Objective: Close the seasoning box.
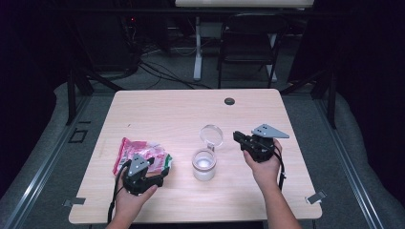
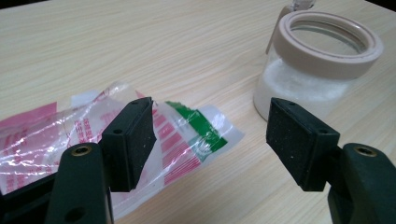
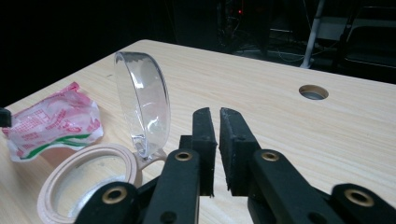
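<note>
Dark curtains and a folding chair (image 1: 248,40) stood behind a pale wooden counter (image 1: 162,107) with a small round hole (image 1: 229,101) near its far edge. On the counter sat a clear jar (image 1: 204,164) with a beige rim, holding some white powder at the bottom. Its hinged clear lid (image 1: 211,135) was swung back and stood open, so the jar's mouth was free. To the left of the jar lay a crinkled plastic packet (image 1: 138,150) printed in red and green, flat on the wood and apart from the jar.

The left claw (image 1: 160,168) hung over the near end of the packet with its jaws spread wide; in the left gripper view one pad (image 2: 133,140) sat above the plastic film (image 2: 187,140) and the other stood off toward the jar (image 2: 322,70), and nothing was pinched between them. The right claw (image 1: 237,136) was just to the right of the open lid, its jaws pressed almost together with nothing between them; in the right gripper view the lid (image 3: 142,109) rose just left of the closed pads (image 3: 233,140).

As a judgement, the opening of the jar looked done, and the packet had not been picked up yet. What seemed left was gripping the packet, bringing it to the jar, and closing the lid afterward.
</note>
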A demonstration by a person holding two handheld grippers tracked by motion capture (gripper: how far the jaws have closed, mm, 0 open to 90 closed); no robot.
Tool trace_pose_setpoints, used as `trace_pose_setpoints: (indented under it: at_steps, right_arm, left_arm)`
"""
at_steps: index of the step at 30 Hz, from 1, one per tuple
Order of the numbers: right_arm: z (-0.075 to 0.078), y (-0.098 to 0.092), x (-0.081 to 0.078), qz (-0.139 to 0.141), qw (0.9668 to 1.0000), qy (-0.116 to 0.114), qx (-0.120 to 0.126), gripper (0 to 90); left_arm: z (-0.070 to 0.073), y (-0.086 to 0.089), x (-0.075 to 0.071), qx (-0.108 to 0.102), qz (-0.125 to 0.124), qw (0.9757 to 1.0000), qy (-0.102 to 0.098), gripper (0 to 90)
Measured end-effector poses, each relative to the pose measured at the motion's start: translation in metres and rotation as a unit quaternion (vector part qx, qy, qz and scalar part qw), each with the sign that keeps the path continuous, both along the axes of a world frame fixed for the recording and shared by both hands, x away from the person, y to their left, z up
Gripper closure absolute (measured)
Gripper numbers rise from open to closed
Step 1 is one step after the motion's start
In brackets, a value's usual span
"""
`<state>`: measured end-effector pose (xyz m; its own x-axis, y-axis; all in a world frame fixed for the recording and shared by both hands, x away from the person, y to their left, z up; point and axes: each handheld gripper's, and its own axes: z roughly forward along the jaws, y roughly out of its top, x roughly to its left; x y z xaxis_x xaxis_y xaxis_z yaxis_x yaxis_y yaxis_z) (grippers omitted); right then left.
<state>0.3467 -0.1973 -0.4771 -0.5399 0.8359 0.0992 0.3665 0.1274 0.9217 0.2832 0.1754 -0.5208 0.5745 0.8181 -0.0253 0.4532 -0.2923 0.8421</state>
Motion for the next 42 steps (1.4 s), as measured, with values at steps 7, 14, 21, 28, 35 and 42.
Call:
trace_pose_setpoints:
  at_steps: [7,14,21,28,35,42]
  right_arm:
    - [-0.004,0.004,0.006,0.012,0.9999,0.010,0.002,87.9]
    - [-0.008,0.011,0.011,0.020,0.9997,0.015,0.006,87.9]
    - [-0.011,0.012,0.016,0.022,0.9995,0.020,0.009,87.5]
    - [-0.011,0.012,0.019,0.022,0.9995,0.021,0.012,87.5]
    - [-0.012,0.019,0.022,0.030,0.9993,0.019,0.010,87.2]
    - [-0.012,0.025,0.022,0.038,0.9991,0.020,0.006,86.9]
  left_arm:
    - [-0.001,0.003,-0.002,0.005,0.005,1.0000,-0.003,32.7]
    - [0.003,0.014,-0.006,-0.010,0.026,0.9996,-0.011,33.1]
    - [0.004,0.022,-0.007,-0.011,0.041,0.9990,-0.016,33.3]
    - [0.003,0.023,-0.008,-0.006,0.050,0.9986,-0.016,33.7]
    - [0.002,0.029,-0.010,-0.009,0.062,0.9980,-0.014,33.9]
    - [0.002,0.033,-0.010,-0.011,0.068,0.9975,-0.015,34.4]
